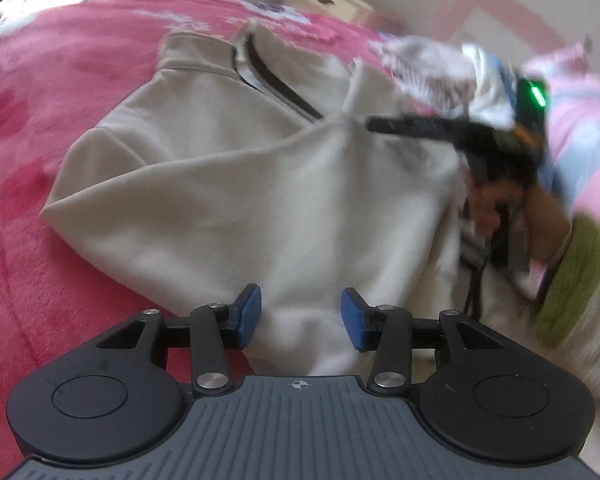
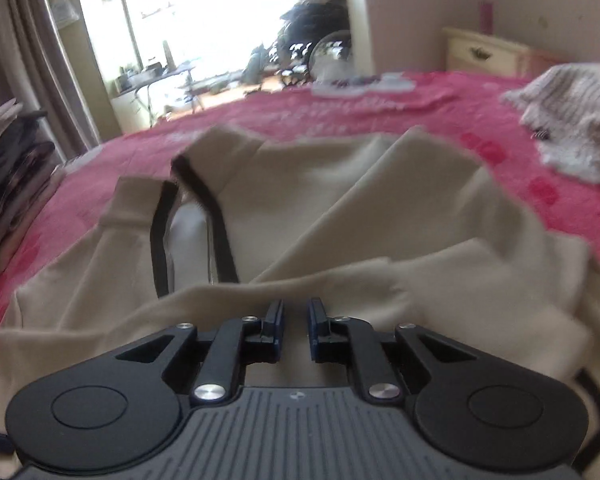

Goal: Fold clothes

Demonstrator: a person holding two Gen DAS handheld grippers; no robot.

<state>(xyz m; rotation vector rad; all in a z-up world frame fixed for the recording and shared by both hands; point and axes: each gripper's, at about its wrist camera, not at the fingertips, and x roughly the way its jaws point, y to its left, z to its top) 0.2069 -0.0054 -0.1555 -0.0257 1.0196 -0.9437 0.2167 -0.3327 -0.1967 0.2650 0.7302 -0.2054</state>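
A beige zip jacket (image 1: 228,184) lies half-folded on a pink bed (image 1: 24,128). Left tongs (image 1: 299,317) spread, straddling its hem; right tongs (image 2: 295,326) look clenched on a fold at six o'clock. Best carry that fold across evenly, keeping edges aligned.

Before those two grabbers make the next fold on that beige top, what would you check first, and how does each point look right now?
1. Left gripper open over the beige top: ok, fingers apart with cloth between them.
2. Right gripper gripping cloth: cannot tell; gap narrow, image blurred.
3. Top lying flat: not ok, it is bunched and creased.
4. Zipper closed: not ok, it gapes at the collar.
5. Room on the pink blanket left of the top: ok.
6. Other clothes apart from the top: ok.
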